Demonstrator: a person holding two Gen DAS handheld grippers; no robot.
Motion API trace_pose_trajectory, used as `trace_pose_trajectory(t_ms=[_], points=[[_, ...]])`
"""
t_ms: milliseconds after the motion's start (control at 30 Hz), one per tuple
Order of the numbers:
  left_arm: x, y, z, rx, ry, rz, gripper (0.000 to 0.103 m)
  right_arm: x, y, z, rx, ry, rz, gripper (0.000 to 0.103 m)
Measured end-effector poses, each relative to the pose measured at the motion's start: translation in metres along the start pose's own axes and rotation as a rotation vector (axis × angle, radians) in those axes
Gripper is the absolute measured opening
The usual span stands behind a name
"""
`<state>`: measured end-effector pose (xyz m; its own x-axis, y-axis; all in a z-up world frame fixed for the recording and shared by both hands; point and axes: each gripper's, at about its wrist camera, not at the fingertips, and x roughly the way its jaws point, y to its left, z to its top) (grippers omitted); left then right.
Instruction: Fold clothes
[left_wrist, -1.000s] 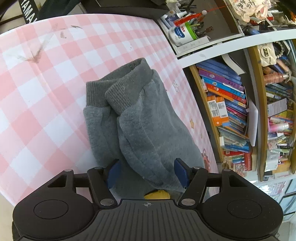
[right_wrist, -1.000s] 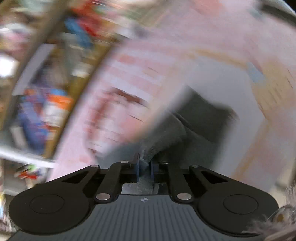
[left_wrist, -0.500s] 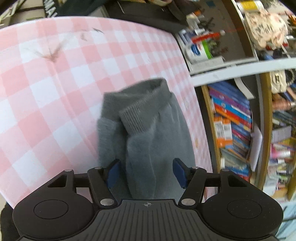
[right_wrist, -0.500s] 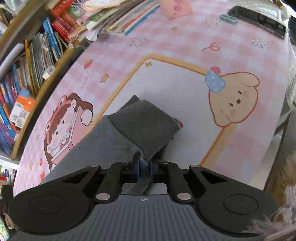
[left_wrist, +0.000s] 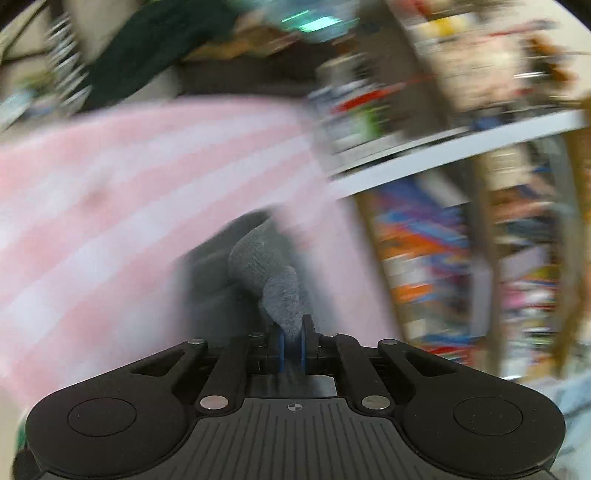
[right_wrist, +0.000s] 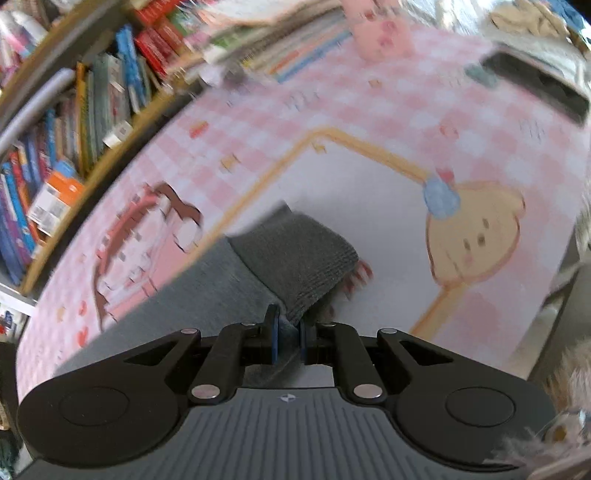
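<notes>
While the pink checked mat (right_wrist: 369, 192) lies beneath, grey garment (left_wrist: 284, 299) pinched between both closed grippers (left_wrist: 291, 339) (right_wrist: 288, 338).

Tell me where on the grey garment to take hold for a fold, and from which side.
Grip the grey garment at its ribbed band, coming in from the edge at a downward slant. The rib is thick and stands proud of the pink checked table cover, so it pinches cleanly. Both the right tongs and left tongs are already shut on grey fabric this way.
</notes>
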<state>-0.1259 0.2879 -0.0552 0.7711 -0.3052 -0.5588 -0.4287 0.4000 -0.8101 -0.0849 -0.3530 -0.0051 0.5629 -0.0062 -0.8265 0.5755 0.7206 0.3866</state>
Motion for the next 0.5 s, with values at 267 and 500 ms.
trace_pose_trajectory(t_ms=[267, 500], points=[[0.013, -0.008, 0.0, 0.066, 0.017, 0.026, 0.007, -0.033, 0.026, 0.006, -0.105, -0.139, 0.111, 0.009], [0.016, 0.001, -0.003, 0.047, 0.034, 0.04, 0.007, -0.029, 0.014, 0.002, -0.104, -0.162, 0.051, 0.009]])
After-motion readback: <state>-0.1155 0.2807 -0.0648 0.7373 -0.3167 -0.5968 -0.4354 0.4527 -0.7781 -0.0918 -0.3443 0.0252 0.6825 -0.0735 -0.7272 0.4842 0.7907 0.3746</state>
